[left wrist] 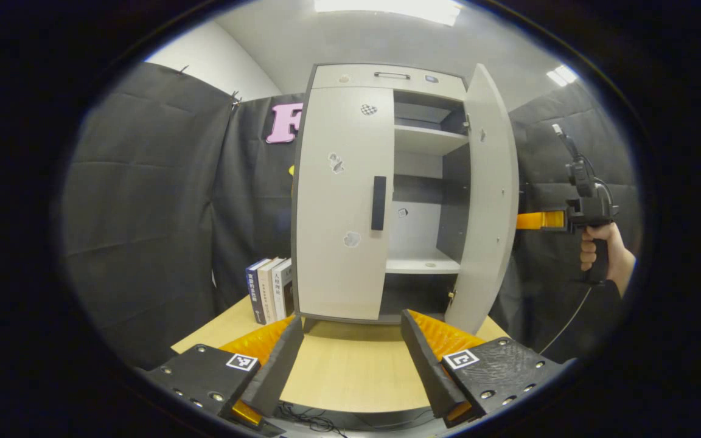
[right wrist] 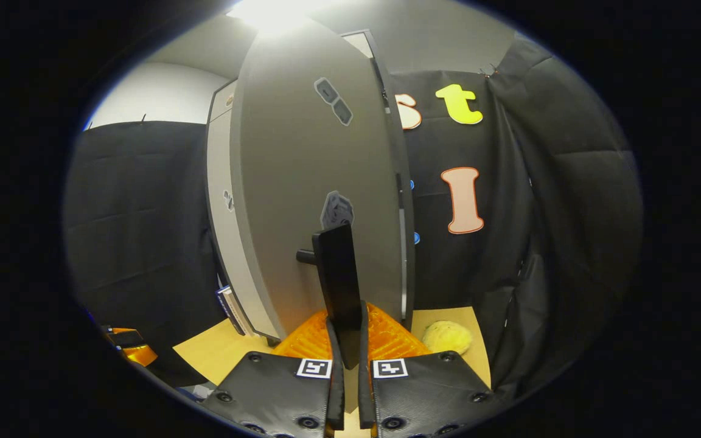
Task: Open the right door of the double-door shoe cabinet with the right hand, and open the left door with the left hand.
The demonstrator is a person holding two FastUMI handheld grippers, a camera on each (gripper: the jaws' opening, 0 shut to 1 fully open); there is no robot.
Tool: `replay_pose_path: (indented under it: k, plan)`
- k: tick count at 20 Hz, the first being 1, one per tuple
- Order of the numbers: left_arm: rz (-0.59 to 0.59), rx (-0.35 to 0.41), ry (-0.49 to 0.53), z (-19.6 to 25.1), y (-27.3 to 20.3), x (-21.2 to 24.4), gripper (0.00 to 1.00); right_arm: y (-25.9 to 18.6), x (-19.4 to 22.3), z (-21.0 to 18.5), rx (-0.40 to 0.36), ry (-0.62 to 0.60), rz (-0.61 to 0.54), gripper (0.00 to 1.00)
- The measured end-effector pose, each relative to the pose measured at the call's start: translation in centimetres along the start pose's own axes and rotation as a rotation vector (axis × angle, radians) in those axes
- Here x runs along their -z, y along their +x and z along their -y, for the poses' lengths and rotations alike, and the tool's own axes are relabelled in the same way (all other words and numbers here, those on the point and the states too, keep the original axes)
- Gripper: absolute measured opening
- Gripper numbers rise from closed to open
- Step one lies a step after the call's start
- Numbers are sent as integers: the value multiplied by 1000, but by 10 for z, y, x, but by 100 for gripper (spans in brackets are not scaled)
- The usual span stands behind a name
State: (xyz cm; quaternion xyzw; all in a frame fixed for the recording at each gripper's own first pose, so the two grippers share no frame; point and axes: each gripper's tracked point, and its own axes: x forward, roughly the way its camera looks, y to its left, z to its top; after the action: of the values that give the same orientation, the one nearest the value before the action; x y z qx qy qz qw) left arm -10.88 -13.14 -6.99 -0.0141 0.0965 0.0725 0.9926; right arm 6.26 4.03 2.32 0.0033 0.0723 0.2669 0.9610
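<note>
Left gripper view: your left gripper (left wrist: 350,359) hangs with its ridged fingers spread wide and empty above the pale wood-grain table (left wrist: 350,371), facing the matte grey shoe cabinet (left wrist: 387,76), whose flat left door (left wrist: 341,201) sits closed with its slim black bar handle (left wrist: 378,202) untouched, books (left wrist: 270,289) upright beside it. Right door (left wrist: 487,201) stands swung out, baring smooth shelves (left wrist: 426,141). Right gripper view: your right gripper (right wrist: 345,353) is clamped on that door's black handle (right wrist: 338,277), fingers nearly together; a fuzzy yellow lump (right wrist: 446,336) rests on the table.
</note>
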Motion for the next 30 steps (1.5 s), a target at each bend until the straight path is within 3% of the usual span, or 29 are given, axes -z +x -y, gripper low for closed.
replay_pose_path:
  k: [6, 8, 12, 22, 25, 30]
  plan:
    - [-5, 32, 7, 7, 12, 1, 95, -4, -2, 27, 98, 6, 5, 7]
    - [-14, 45, 3, 8, 18, 3, 95, -3, 1, 14, 67, 60, -1, 9]
    - [-25, 63, 0, 13, 34, 2, 95, -2, -3, 28, 103, 17, 18, 10]
    - [-29, 192, 19, 18, 88, -8, 94, -21, 13, 15, 118, 106, -43, 9]
    - [-22, 232, 7, 16, 106, -14, 94, -30, 14, 25, 184, 112, -39, 3]
    - [10, 296, 49, 0, 133, -29, 94, -46, 18, 40, 337, 140, -21, 3]
